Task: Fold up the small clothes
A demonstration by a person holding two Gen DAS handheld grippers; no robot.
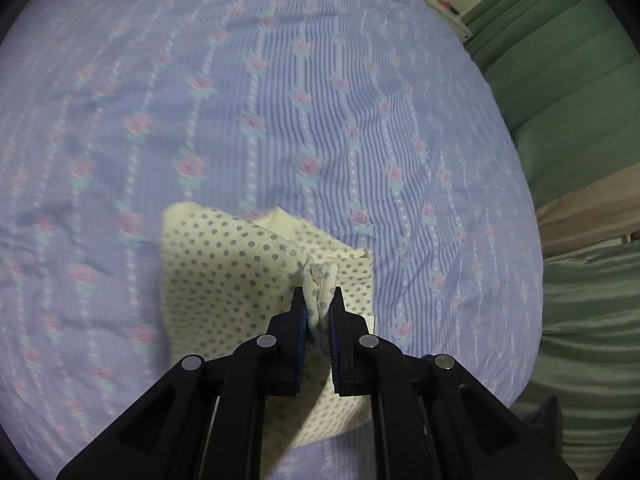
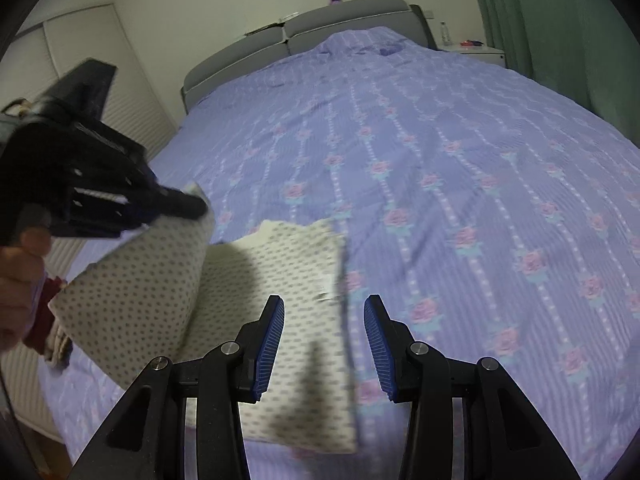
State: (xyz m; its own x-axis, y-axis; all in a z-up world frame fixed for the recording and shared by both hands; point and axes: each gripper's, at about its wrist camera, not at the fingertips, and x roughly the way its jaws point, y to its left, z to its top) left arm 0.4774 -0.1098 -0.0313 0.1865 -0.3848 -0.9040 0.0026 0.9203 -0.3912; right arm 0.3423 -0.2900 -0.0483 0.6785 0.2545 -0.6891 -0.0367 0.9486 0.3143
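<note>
A small cream garment with grey polka dots point(image 2: 288, 320) lies on the purple flowered bedspread point(image 2: 460, 160). My left gripper point(image 1: 319, 300) is shut on a bunched edge of the garment point(image 1: 224, 272) and holds that side lifted and folded over. In the right wrist view the left gripper point(image 2: 192, 204) shows at the left, with the raised flap point(image 2: 136, 300) hanging under it. My right gripper point(image 2: 324, 312) is open and empty, just above the garment's right edge.
A grey headboard point(image 2: 320, 28) stands at the far end of the bed. A white nightstand point(image 2: 476, 52) with small items and green curtains point(image 2: 560, 40) are at the right. A white wardrobe point(image 2: 80, 60) is at the left.
</note>
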